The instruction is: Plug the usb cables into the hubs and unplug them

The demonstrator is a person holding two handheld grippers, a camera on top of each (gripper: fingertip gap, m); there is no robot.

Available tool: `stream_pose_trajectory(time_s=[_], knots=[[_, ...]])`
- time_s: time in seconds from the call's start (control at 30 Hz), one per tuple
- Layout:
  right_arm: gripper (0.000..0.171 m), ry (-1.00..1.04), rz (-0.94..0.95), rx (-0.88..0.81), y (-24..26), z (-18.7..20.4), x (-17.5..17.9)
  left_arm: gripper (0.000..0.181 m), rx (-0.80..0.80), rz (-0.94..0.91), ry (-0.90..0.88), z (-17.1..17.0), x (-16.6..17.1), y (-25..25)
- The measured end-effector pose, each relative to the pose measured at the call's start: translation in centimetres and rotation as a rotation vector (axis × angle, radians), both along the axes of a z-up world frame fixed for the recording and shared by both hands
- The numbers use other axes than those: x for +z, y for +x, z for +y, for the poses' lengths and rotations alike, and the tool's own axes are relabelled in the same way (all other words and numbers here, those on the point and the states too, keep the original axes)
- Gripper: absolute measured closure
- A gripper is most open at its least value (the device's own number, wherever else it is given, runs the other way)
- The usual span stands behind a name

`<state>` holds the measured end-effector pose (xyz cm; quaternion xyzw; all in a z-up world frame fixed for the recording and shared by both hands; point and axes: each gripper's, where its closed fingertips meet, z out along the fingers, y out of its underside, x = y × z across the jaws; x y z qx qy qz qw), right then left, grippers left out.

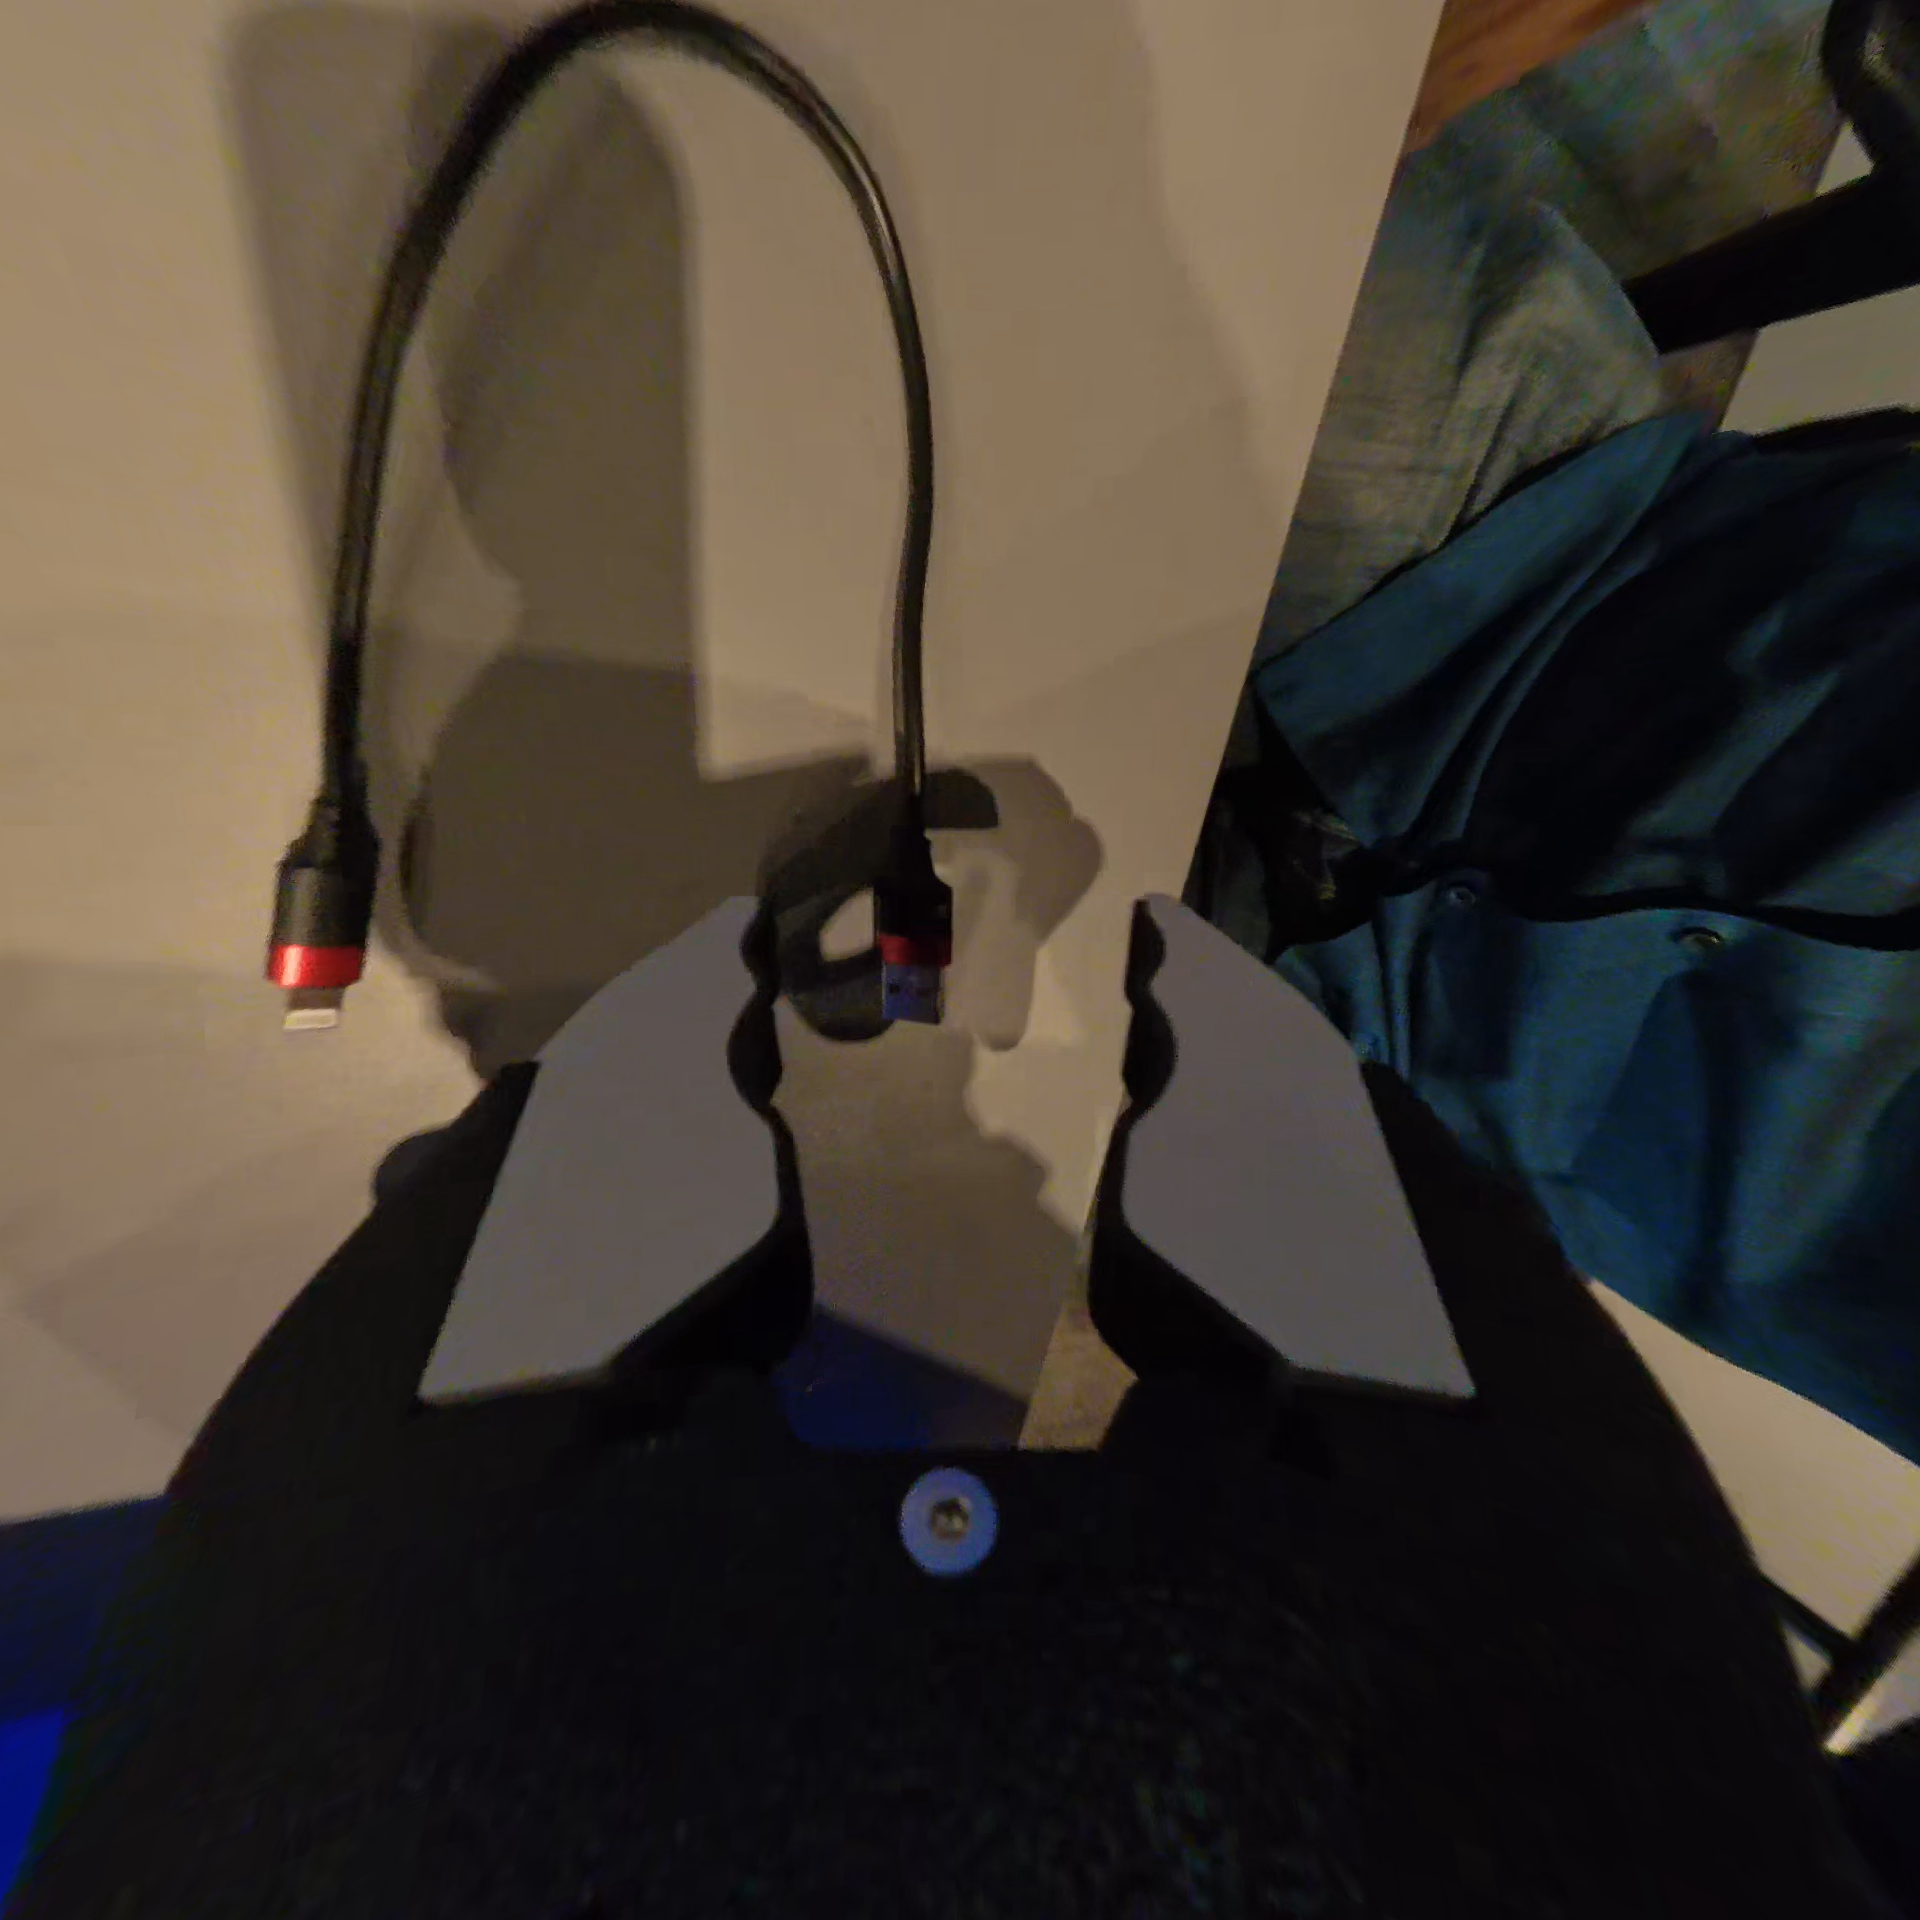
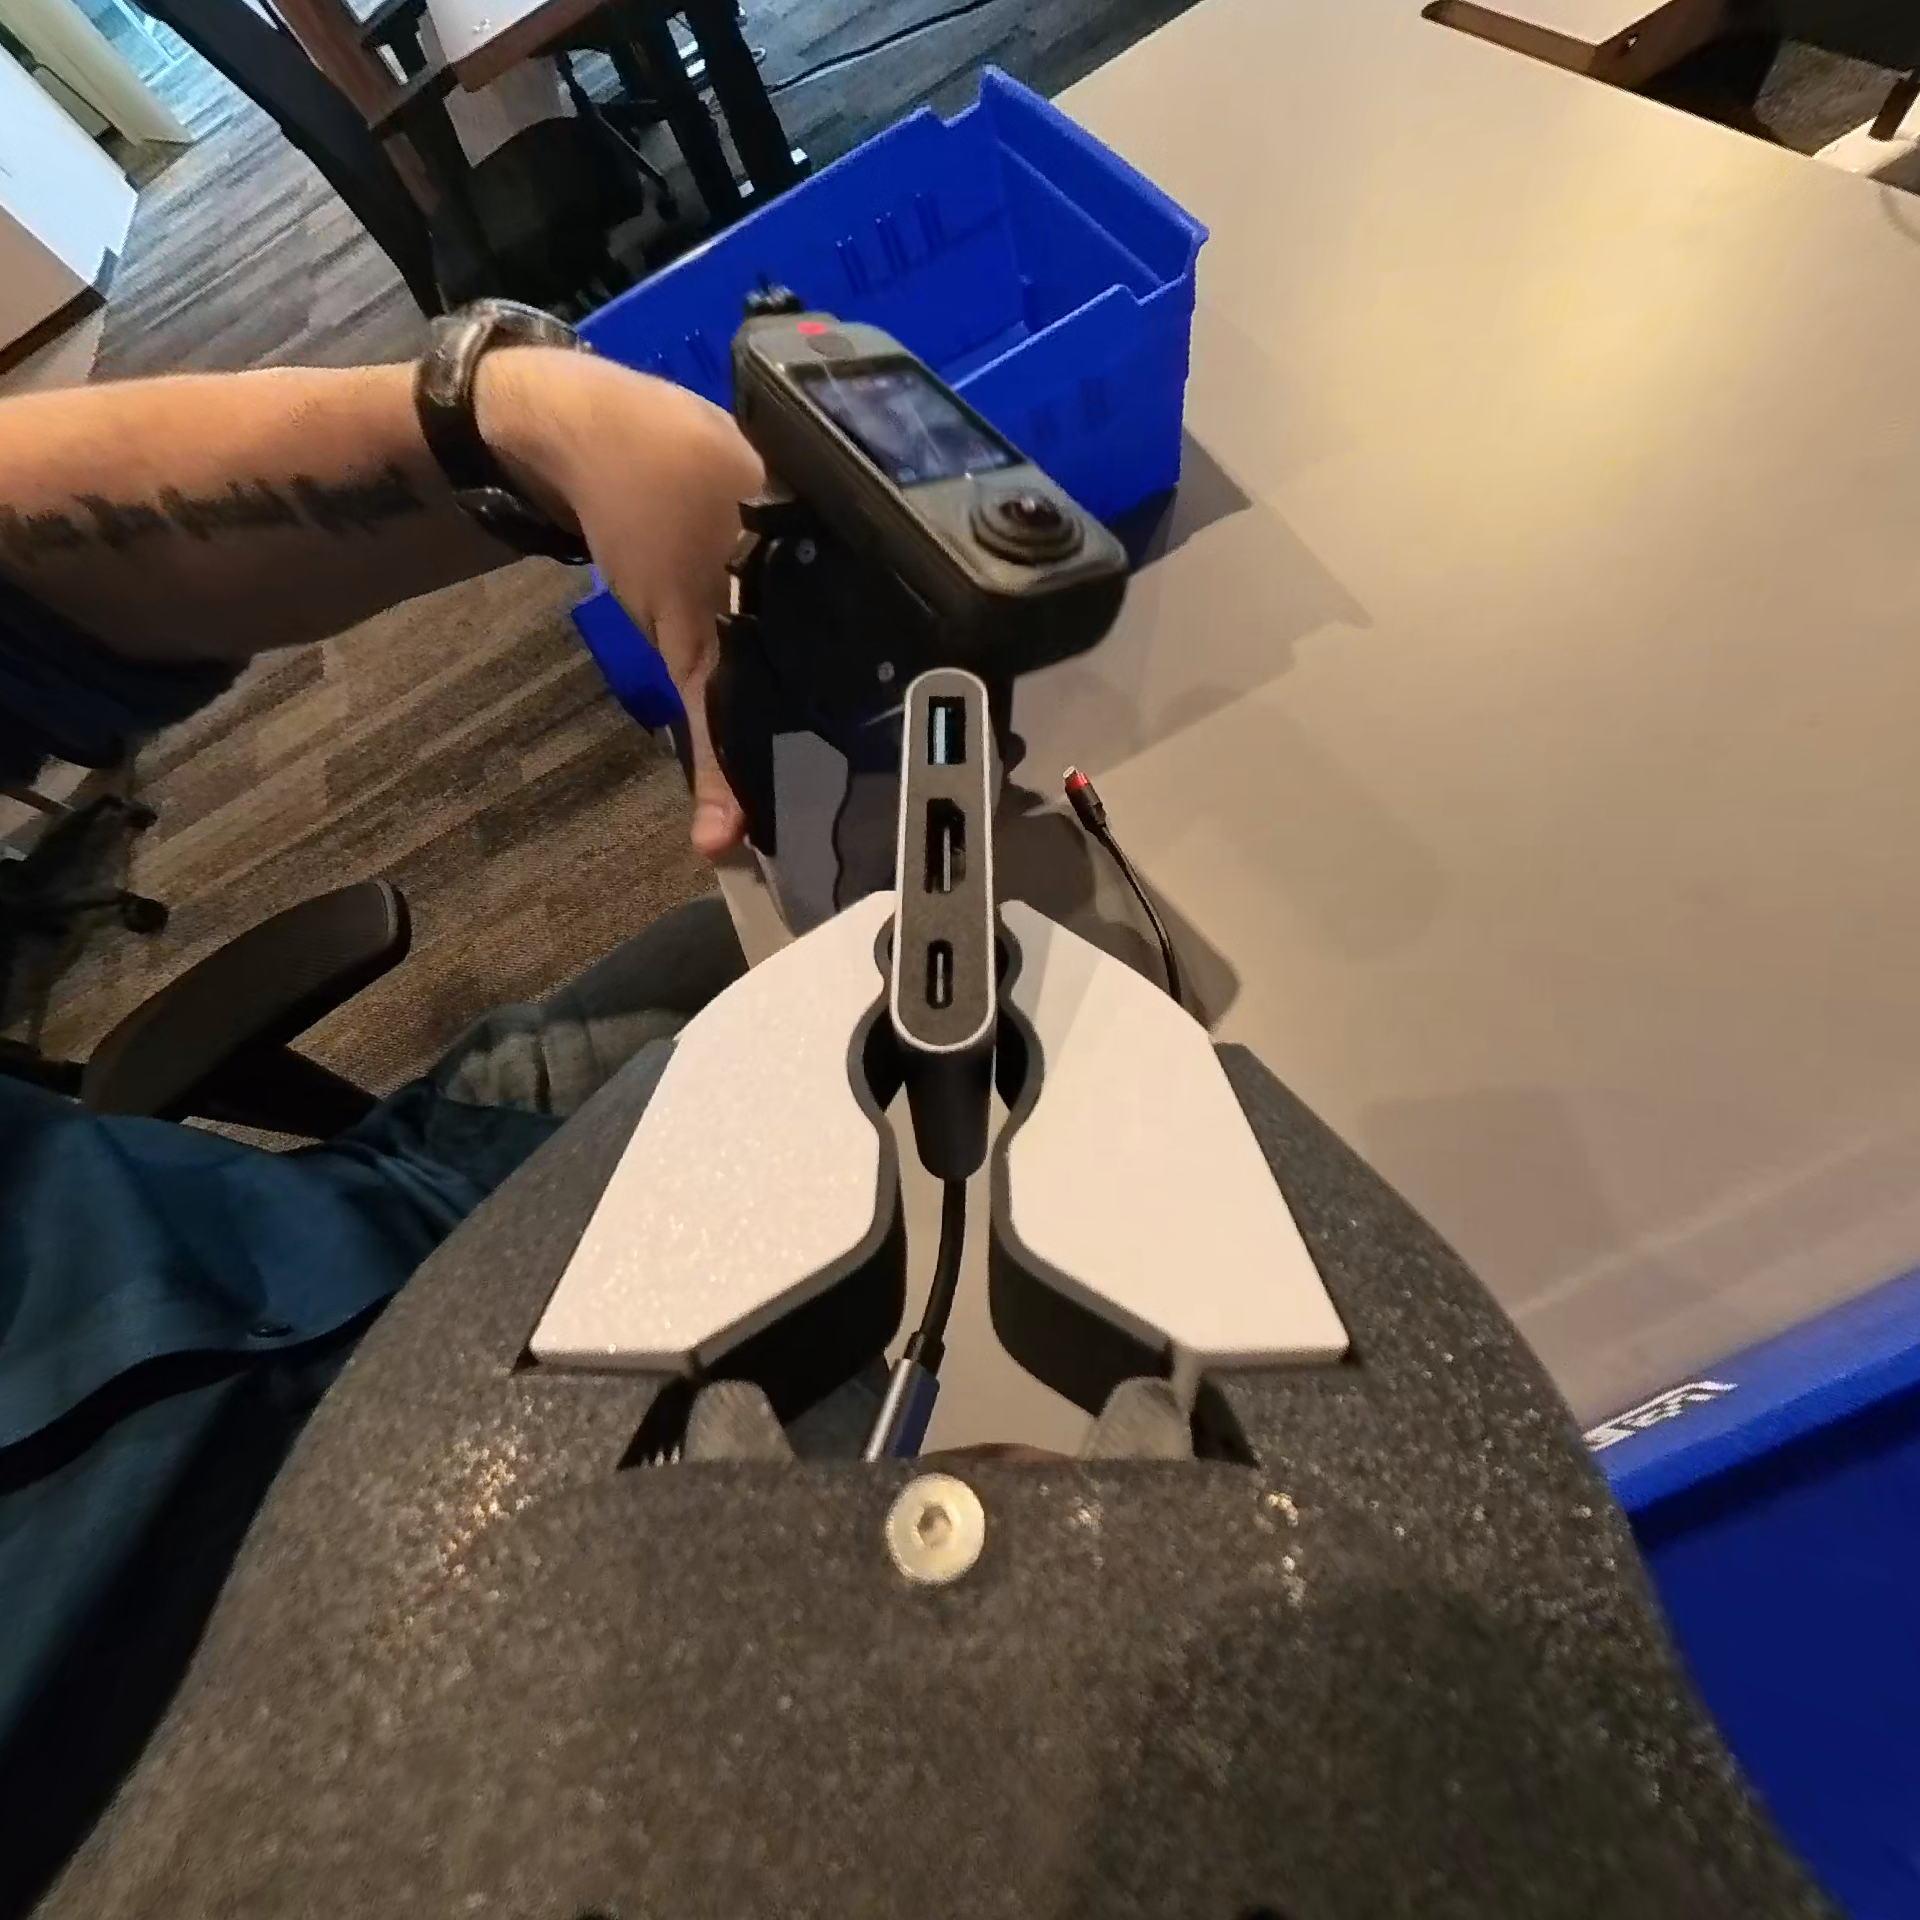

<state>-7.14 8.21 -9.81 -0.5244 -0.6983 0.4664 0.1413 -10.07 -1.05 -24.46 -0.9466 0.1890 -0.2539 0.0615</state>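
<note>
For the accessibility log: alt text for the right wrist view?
The right tongs grip a slim grey hub upright, ports facing the camera. Beyond it a hand holds the left tongs over a grey table, near a blue bin.

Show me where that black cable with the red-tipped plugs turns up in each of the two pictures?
Left wrist view: the black cable arches across the upper middle, one plug at left, the other before the open left gripper.
Right wrist view: only a short stretch with one red tip, right of the hub.
Shared landmark: the pale table.
</note>
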Motion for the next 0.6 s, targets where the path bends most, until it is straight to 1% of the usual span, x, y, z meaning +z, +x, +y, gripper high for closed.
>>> stream_pose_trajectory(time_s=[0.1,0.17,0.23,0.33,0.4,0.5,0.6], knots=[[0.159,-0.004,-0.011,0.006,-0.1,0.1,0.2,0.111,0.033,-0.026,0.104,0.7,2.1,0.1],[0.159,-0.004,-0.035,0.024,-0.4,0.0,0.2,0.110,0.043,-0.015,0.199,0.9,4.2,0.1],[0.159,-0.030,-0.077,0.061,-1.1,-0.4,0.2,0.111,0.064,-0.041,0.323,1.0,7.3,0.3],[0.159,-0.073,-0.184,0.137,-2.9,-1.4,-0.6,0.112,0.136,-0.049,0.556,0.9,12.9,-0.1],[0.159,-0.109,-0.283,0.196,-4.2,-2.2,-1.6,0.113,0.201,-0.077,0.730,0.1,17.1,-0.4],[0.159,-0.138,-0.442,0.243,-6.4,-3.0,-3.9,0.119,0.299,-0.148,0.979,-2.5,22.8,-0.6],[0.159,-0.138,-0.568,0.257,-8.5,-3.0,-6.6,0.126,0.360,-0.222,1.158,-5.5,26.2,-0.6]])
